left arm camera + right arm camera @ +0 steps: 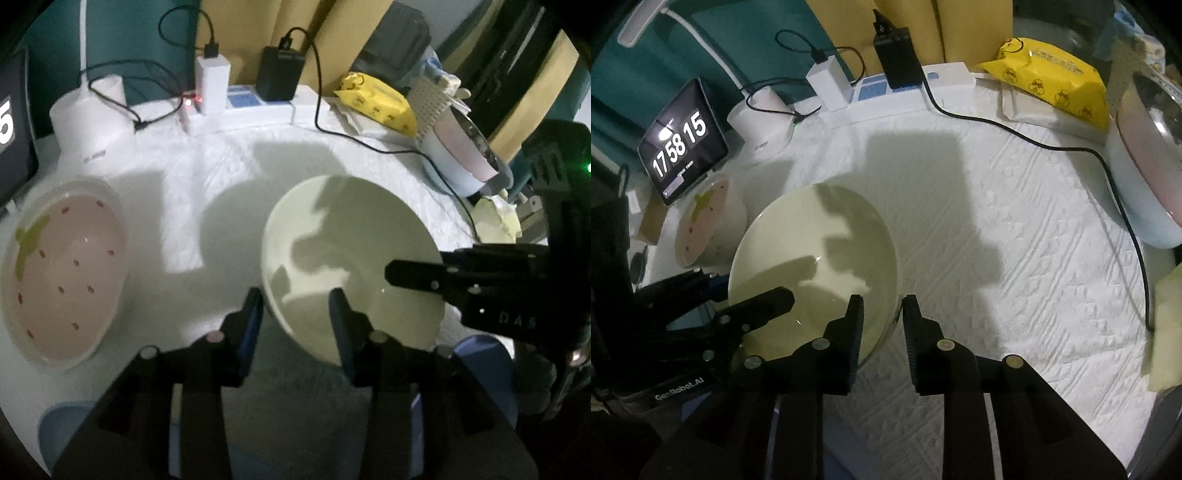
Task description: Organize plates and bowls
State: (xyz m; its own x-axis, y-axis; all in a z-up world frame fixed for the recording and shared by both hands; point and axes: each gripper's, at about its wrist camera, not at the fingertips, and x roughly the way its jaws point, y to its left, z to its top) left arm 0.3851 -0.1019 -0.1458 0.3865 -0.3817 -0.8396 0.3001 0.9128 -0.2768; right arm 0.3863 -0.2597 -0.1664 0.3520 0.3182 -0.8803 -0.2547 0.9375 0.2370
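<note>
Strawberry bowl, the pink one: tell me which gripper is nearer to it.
Left. The left gripper straddles the plain white bowl's rim on the side facing the strawberry bowl. The right gripper straddles the opposite rim, farther away.

The clock display (683, 142) reads "17 58 15", and the left hand-held gripper (746, 291) bears "GenRobot.AI".
</note>
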